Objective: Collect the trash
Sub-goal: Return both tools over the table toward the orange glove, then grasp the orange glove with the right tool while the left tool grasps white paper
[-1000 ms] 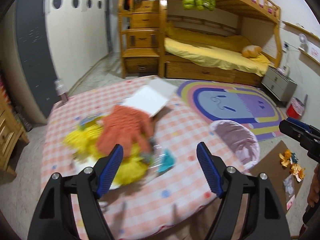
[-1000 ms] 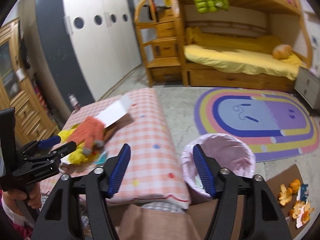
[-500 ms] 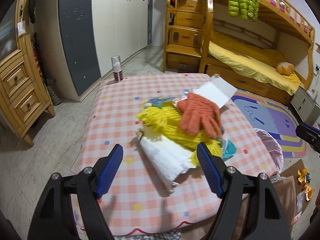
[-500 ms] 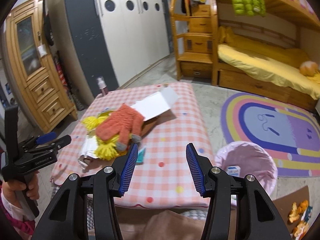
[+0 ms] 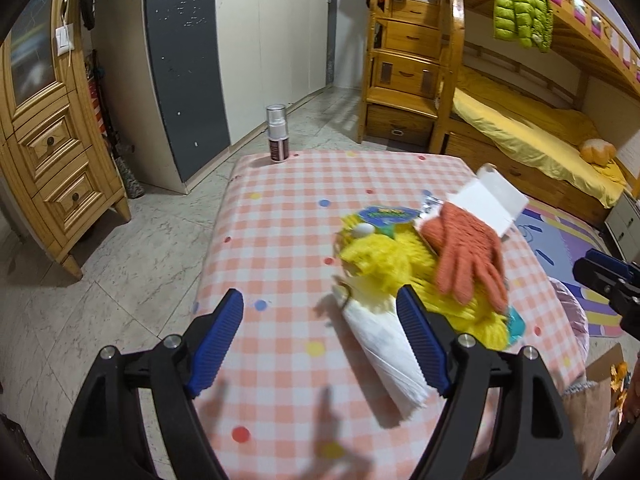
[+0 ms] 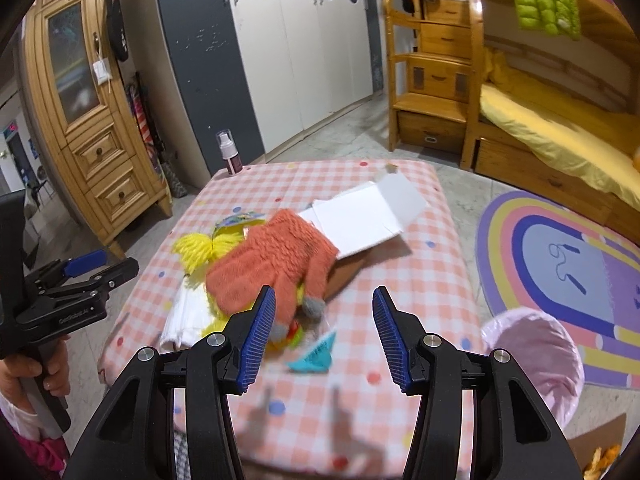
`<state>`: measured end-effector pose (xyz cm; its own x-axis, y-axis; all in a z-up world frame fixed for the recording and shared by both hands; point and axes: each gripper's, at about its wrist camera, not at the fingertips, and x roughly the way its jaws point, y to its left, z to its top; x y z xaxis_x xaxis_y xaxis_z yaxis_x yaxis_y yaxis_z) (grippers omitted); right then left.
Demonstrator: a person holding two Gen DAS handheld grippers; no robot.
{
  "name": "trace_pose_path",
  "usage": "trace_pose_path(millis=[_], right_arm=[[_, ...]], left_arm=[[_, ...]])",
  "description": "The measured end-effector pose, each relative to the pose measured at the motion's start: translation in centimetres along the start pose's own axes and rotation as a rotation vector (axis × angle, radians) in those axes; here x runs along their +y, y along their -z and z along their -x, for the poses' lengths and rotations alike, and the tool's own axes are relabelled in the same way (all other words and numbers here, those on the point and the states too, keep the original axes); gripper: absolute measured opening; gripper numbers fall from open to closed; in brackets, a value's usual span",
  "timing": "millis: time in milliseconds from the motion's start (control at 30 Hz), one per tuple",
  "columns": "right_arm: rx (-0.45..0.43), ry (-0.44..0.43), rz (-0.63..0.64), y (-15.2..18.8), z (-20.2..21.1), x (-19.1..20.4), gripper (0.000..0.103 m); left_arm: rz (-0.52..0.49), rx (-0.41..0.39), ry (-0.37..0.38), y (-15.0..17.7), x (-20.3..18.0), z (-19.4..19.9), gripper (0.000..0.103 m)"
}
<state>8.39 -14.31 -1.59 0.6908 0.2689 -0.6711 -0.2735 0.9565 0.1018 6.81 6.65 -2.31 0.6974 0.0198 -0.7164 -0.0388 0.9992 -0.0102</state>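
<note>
Both the left gripper (image 5: 320, 340) and right gripper (image 6: 324, 336) are hovering spread and empty; the teal wrapper (image 6: 314, 356) is lying uncollected beside the bin (image 6: 532, 356), so collecting is barely beginning.

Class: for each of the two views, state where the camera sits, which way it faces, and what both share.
Left wrist: on the left gripper, facing across the checked table; its fingers show.
Right wrist: on the right gripper, facing the orange glove; the left gripper and hand show.
Shared: glove, spray bottle.
</note>
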Motion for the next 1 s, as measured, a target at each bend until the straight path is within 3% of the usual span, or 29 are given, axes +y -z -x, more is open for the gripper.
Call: trace_pose_path(millis=[300,333,400,567,733,800,867,1000], right_arm=[[0.052,-0.013,0.043,-3.0,-7.2,0.6,0.054],[0.057,-0.017,0.042,-3.3,-7.9,0.5,0.055],[0.066,-0.034,0.038,-3.6,-9.0,0.5,0.072],[0.142,-0.067,0.044,-3.6,-12.0,0.6,0.072],[0.169,-0.135,0.06,-2.5,-10.9,1.4,0.044],[0.168,-0.152,0.081,-2.3,-10.0,1.9,0.026],[0.164,-0.182,0.111,-1.9,-8.8,2.8,0.019],[0.103,-0.18,0.162,-1.9,-6.0,4.1,0.016]], left_arm=[[0.015,0.044,-0.041,-1.3,1.8,-3.5,0.077],[0.016,0.047,-0.039,-1.5,2.0,-3.8,0.077],[0.018,0.049,-0.038,-1.6,2.1,-4.1,0.077],[0.019,0.057,-0.034,-1.5,2.2,-4.4,0.077],[0.022,0.069,-0.027,-1.0,2.3,-4.3,0.077],[0.022,0.067,-0.026,-0.9,2.2,-4.0,0.077],[0.022,0.059,-0.026,-0.9,2.1,-3.5,0.077],[0.019,0.039,-0.03,-0.9,2.0,-2.3,0.077]])
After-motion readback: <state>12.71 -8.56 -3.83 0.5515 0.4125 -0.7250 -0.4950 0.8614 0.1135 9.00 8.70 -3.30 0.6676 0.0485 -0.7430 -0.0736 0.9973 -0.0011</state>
